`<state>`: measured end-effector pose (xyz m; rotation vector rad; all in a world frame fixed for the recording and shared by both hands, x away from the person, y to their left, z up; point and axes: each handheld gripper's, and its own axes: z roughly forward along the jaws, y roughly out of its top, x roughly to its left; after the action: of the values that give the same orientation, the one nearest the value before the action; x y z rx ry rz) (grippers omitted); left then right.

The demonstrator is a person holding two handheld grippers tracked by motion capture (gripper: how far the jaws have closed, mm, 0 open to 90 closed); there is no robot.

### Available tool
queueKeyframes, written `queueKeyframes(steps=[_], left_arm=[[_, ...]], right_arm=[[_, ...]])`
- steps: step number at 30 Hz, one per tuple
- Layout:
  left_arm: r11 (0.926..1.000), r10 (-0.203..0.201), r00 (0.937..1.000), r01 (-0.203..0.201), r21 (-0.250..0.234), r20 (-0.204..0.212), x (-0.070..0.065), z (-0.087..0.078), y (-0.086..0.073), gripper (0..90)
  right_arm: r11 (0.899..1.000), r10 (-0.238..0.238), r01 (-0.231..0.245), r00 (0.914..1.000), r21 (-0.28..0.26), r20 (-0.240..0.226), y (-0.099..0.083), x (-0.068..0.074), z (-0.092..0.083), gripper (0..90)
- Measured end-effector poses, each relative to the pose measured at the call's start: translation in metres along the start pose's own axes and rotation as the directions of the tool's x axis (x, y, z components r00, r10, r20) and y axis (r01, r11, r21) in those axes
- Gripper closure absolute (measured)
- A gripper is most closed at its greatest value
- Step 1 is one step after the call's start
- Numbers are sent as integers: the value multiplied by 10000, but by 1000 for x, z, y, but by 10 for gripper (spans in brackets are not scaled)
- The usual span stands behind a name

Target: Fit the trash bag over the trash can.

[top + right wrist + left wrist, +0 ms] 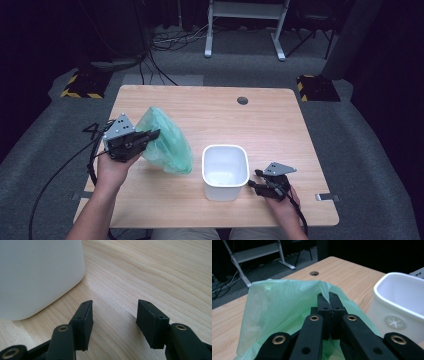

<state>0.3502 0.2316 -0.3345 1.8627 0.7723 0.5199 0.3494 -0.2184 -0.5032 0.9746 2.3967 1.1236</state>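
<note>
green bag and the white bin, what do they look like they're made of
Green bag: thin plastic film, by the look. It is translucent, faintly glossy, and crumples into soft folds where the left gripper pinches its edge.

White bin: probably rigid moulded plastic. It has smooth, slightly shiny walls, rounded corners, a thick rolled rim and a star mark pressed into its side.

The left tool (150, 136) is raised in the left hand (114, 167), pointing right and away from the person, its jaws pinched tight together on thin green film. The right tool (254, 181) sits low in the right hand (281, 200), pointing left, its jaws parted with nothing between them.
</note>
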Motion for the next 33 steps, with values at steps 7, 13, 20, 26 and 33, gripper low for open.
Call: queueKeyframes(steps=[7,13,20,26,33], left_arm=[[9997,124,9998,-122,-228,122,-7,-2,12,897],[9992,145,9998,-139,-376,153,-11,-4,21,898],[9972,375,9990,-358,-660,244,-18,-13,39,898],[9950,562,9981,-539,-843,251,-22,-20,55,897],[9920,705,9971,-670,-1066,297,-27,-24,69,897]], right_arm=[[9989,-465,466,9974,0,-543,3,10,3,466],[9965,-830,832,9926,-12,-891,7,26,9,464],[9963,-856,859,9912,-11,-1010,8,29,10,460],[9963,-858,861,9913,-12,-997,8,29,10,460],[9963,-859,863,9913,-12,-995,8,29,10,460]])
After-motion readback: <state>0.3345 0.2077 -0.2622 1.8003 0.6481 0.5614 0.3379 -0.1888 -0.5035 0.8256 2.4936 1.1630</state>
